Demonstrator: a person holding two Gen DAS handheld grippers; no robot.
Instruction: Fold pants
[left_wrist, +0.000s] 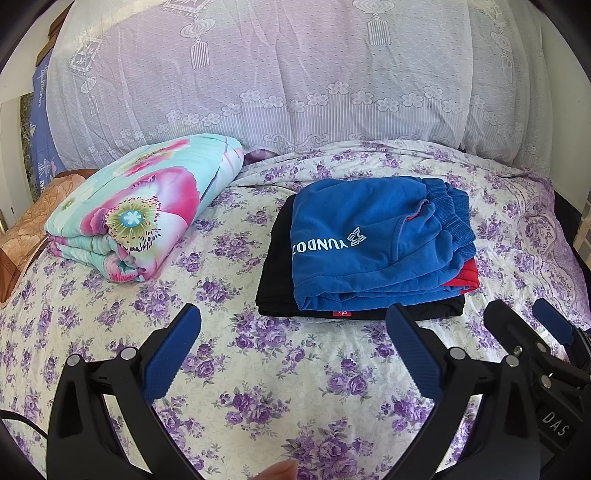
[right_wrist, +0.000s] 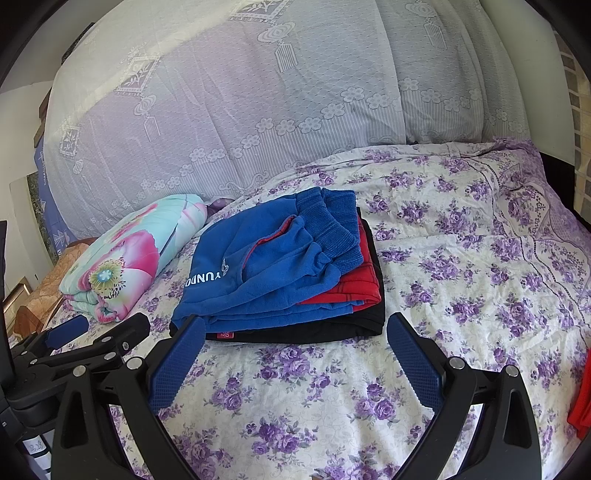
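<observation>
Bed (left_wrist: 258, 369): covered by a cream sheet with purple flowers. Lying directly on it: a folded floral quilt (left_wrist: 147, 206) at left, and a stack of folded clothes, black garment (left_wrist: 273, 280) lowest, well apart from the quilt.

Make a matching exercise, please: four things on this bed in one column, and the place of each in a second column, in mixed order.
Things:
1. blue pants
2. black garment
3. red garment
4. floral quilt

Places:
A. bottom of the pile
B. folded, apart, left of the pile
C. top of the pile
D. between the top and bottom layers

Pairs: 1-C, 2-A, 3-D, 4-B
</observation>
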